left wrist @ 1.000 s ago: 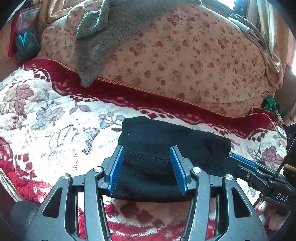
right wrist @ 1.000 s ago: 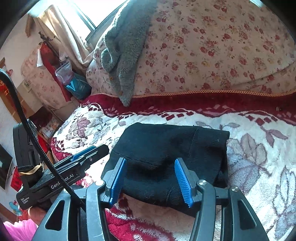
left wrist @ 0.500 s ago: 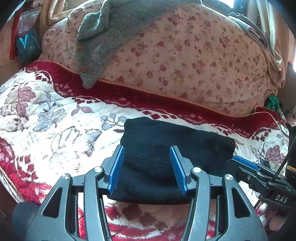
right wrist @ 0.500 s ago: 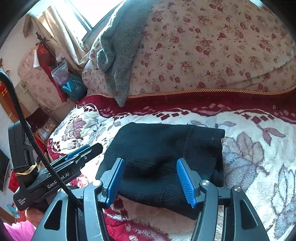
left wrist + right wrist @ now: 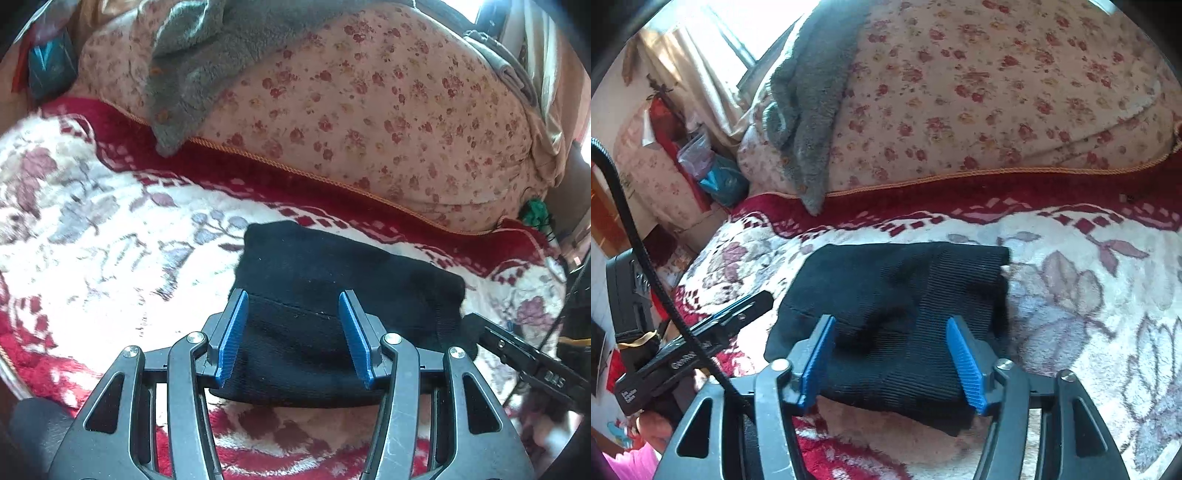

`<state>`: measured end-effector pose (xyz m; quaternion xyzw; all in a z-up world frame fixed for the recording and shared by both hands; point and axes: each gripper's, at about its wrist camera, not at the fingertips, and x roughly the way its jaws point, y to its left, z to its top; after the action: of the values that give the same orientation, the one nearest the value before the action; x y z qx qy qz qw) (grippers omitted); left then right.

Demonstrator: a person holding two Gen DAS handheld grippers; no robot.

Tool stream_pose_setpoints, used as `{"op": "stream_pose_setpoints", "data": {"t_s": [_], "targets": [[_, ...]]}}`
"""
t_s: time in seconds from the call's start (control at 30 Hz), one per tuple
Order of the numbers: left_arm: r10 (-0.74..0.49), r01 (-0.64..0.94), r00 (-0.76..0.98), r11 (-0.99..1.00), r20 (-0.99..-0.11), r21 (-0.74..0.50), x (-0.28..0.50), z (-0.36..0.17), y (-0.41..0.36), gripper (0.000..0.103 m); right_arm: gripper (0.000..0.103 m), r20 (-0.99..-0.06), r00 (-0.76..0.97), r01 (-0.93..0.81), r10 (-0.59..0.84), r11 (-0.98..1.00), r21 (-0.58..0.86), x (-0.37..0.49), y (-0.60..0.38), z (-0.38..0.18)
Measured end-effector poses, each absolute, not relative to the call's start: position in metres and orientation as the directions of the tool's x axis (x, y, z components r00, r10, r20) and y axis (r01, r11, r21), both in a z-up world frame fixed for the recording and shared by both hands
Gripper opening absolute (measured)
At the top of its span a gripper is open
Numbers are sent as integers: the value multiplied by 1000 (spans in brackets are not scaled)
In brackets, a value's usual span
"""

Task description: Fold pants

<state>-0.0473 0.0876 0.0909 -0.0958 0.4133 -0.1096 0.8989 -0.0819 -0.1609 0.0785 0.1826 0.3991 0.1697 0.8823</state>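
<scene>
The black pants (image 5: pixel 332 295) lie folded into a compact rectangle on the floral blanket (image 5: pixel 110 258). My left gripper (image 5: pixel 293 299) hovers over the bundle's near left part, open, its blue pads (image 5: pixel 232 336) on either side of the fabric without pinching it. My right gripper (image 5: pixel 891 323) stands over the near right part of the pants (image 5: pixel 897 295). Its jaws are opening, with fabric below and between the pads but not pressed. Each gripper shows in the other's view: the left gripper (image 5: pixel 738 314) at the left, the right gripper (image 5: pixel 517 350) at the right.
A big flowered quilt roll (image 5: pixel 369 110) fills the back of the bed, with a grey fleece garment (image 5: pixel 207 55) draped over it. The bed's left edge (image 5: pixel 701 258) drops off to a teal bag (image 5: pixel 724 181) and clutter. A person's hand (image 5: pixel 653 424) holds the left tool.
The right gripper's jaws have spread wider and the hump of fabric between them has settled flatter. The left gripper keeps the same gap and has hardly moved.
</scene>
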Motion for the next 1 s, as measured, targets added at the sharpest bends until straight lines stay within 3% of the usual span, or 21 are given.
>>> {"op": "stream_pose_setpoints", "data": {"t_s": [0.1,0.17,0.37,0.43,0.7,0.83,0.9,0.93,1.0], "targets": [[-322,125,620,941,-715,-315,-41,87,99,52,67,-652,631,-100,421,877,470,-80,-177,71],[-358,135,603,926,-713,-352,-34,82,107,64,68,-657,626,-78,420,872,483,-79,-185,65],[-422,109,521,895,-742,-432,-14,55,118,64,70,-652,574,-23,496,805,592,-67,-199,33],[-438,108,505,887,-744,-449,-10,47,118,70,70,-651,555,-14,518,788,615,-63,-198,24],[-510,62,442,838,-738,-543,14,21,118,86,70,-566,557,-52,608,705,707,-48,-196,4],[-489,72,471,851,-734,-521,14,20,110,90,61,-571,567,-102,594,738,667,-47,-189,4],[-447,121,480,886,-755,-448,11,22,98,83,58,-563,578,-117,591,742,660,-49,-189,4],[-436,159,480,896,-761,-413,8,24,92,69,55,-557,581,-117,593,739,664,-50,-189,4],[-422,190,498,905,-758,-380,2,31,87,56,51,-551,582,-123,598,735,667,-51,-190,4]]}}
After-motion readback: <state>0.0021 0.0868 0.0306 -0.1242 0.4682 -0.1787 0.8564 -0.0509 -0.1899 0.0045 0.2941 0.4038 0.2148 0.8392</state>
